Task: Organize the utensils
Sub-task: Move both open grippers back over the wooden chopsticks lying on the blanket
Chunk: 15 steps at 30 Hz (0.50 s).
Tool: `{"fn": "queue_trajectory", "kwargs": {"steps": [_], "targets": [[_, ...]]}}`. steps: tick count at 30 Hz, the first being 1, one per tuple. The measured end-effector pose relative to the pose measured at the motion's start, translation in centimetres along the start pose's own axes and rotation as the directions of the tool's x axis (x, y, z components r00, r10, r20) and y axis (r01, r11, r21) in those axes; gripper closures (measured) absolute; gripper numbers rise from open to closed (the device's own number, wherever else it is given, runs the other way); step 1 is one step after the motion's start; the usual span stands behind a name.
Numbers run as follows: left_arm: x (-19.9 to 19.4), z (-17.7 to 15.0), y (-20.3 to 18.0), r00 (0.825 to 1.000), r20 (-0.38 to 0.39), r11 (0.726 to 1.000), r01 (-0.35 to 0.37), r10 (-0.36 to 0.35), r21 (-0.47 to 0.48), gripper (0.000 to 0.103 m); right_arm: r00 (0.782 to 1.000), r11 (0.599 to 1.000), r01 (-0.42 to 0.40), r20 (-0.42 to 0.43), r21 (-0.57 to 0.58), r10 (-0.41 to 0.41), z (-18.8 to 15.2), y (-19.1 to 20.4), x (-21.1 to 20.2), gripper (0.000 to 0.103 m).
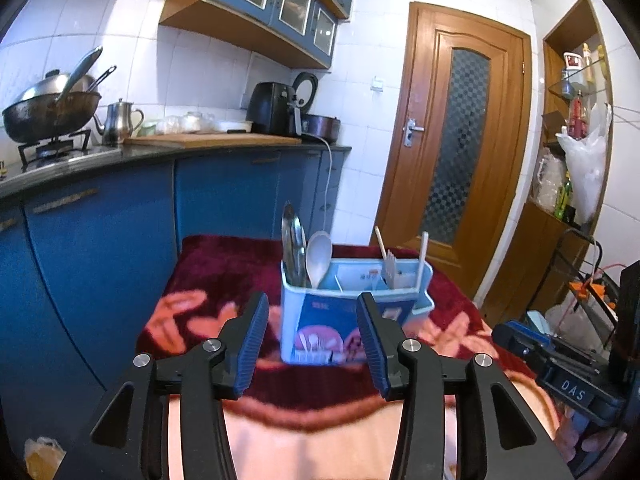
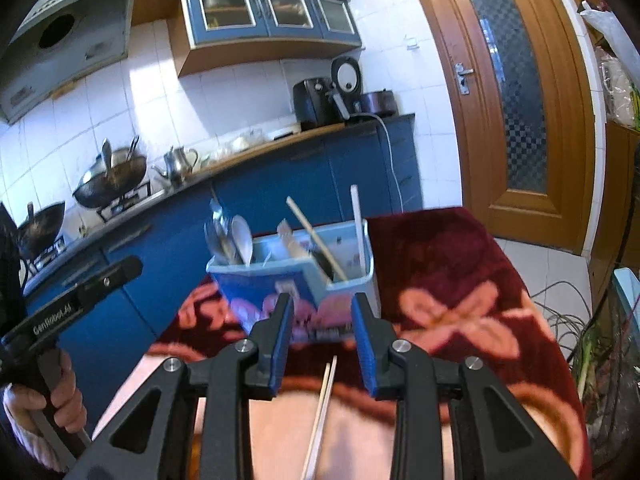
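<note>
A blue-cabinet kitchen's red floral blanket [image 1: 224, 264] holds a utensil caddy [image 1: 320, 320]; both grippers [image 1: 312, 344] [image 2: 322, 338] gape empty, only the right view showing chopsticks [image 2: 320, 412].

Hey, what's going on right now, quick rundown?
Left gripper and right gripper open, empty. Utensil caddy upright on blanket. Chopsticks loose below right gripper. Nothing blocking.

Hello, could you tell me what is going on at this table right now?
A person is sorting utensils with a handheld gripper in each hand. A blue divided utensil holder stands on the floral blanket and already holds metal spoons, a white spoon and chopsticks. Both the left gripper and the right gripper are open and empty. A loose pair of chopsticks lies on the blanket below the right gripper's fingers.
</note>
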<state>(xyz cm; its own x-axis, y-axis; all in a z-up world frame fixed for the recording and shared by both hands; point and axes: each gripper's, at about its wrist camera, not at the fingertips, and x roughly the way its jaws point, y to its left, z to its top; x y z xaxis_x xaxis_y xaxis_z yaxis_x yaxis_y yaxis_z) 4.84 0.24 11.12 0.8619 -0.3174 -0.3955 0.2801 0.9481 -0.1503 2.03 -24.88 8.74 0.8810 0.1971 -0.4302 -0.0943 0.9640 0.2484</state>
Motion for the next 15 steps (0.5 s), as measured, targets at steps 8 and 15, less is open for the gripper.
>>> {"fn": "queue_trajectory", "kwargs": {"steps": [8,15], "targets": [[-0.6,-2.9,0.7,0.998,-0.068,0.999,-0.009,0.007,-0.033,0.056,0.996,1.0,0.006,-0.093,0.017,-0.004,-3.4,0.3,-0.2,0.07],[-0.3,-4.9,1.7,0.993,-0.112,0.998,-0.029,0.023,-0.054,0.056,0.983,1.0,0.007,-0.182,0.031,-0.001,-6.3,0.3,1.1,0.07]]}}
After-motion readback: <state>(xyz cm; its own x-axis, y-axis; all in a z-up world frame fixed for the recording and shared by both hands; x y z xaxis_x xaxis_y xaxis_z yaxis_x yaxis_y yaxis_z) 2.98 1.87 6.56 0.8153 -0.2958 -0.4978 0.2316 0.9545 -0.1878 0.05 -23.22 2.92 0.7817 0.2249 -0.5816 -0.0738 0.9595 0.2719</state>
